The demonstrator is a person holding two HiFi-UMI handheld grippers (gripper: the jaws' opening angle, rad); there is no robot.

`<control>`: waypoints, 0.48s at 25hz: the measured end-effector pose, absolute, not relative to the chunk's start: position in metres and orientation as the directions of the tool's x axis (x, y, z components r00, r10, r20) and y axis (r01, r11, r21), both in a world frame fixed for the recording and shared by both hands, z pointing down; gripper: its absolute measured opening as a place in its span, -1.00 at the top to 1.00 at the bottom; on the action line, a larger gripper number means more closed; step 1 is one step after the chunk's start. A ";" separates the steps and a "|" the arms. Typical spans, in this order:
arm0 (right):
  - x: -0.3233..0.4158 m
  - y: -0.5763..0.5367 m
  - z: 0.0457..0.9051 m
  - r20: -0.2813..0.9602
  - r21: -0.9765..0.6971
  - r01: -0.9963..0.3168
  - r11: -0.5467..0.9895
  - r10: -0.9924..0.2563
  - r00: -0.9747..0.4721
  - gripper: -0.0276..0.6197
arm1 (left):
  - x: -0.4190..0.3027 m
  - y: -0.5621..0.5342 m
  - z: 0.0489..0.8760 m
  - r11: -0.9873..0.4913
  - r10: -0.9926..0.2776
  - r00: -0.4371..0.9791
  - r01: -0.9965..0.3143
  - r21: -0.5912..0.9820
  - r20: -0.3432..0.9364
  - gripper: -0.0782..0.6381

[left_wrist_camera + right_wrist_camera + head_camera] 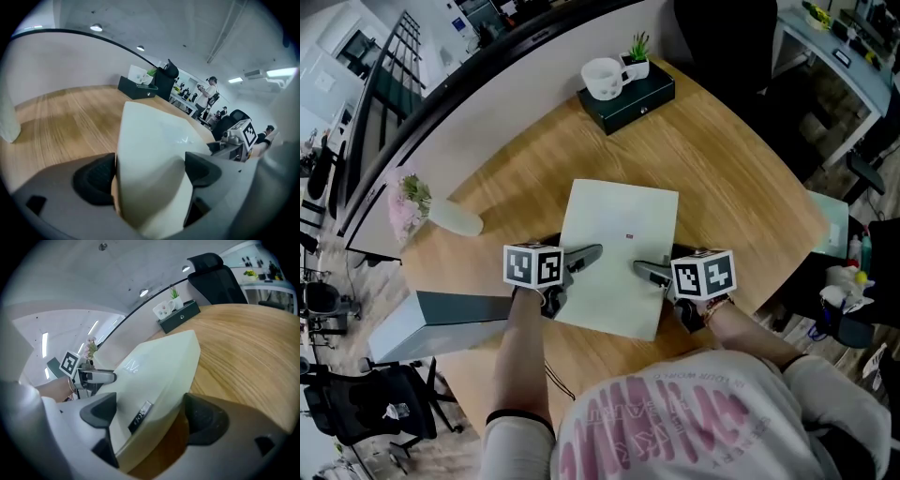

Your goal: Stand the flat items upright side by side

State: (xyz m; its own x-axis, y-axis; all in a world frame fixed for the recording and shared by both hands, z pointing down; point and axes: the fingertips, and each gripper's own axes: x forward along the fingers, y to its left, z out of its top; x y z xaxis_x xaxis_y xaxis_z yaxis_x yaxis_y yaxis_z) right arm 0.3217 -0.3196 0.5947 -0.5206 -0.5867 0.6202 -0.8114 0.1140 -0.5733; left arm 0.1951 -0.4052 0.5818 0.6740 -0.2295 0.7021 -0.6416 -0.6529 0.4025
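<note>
A pale green flat book (619,234) lies on the wooden table (741,178), its near edge toward me. My left gripper (581,267) is at the book's near left corner and my right gripper (649,281) at its near right corner. In the left gripper view the book (150,136) fills the gap of the left gripper (150,173), whose jaws stand wide. In the right gripper view the book's edge (159,362) runs between the wide jaws of the right gripper (147,416), and bare wood shows beside the right pad. Neither gripper visibly presses on the book.
At the back stands a dark green box (642,98) carrying a white mug (602,78) and a small plant (637,56). A white vase with pink flowers (441,214) lies at the left. A grey slab-like item (441,319) sits at the table's near left edge.
</note>
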 end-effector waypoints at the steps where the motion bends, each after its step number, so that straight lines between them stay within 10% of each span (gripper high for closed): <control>1: 0.321 -0.319 0.596 0.623 -0.576 -0.809 0.119 -0.577 -0.528 -0.53 | 0.195 -0.404 0.582 -0.654 -0.239 0.664 -0.649 0.388 0.708 -0.54; 12: 0.333 -0.280 0.596 0.688 -0.555 -0.796 0.241 -0.405 -0.602 -0.52 | 0.194 -0.334 0.582 -0.497 -0.344 0.597 -0.771 0.399 0.724 -0.52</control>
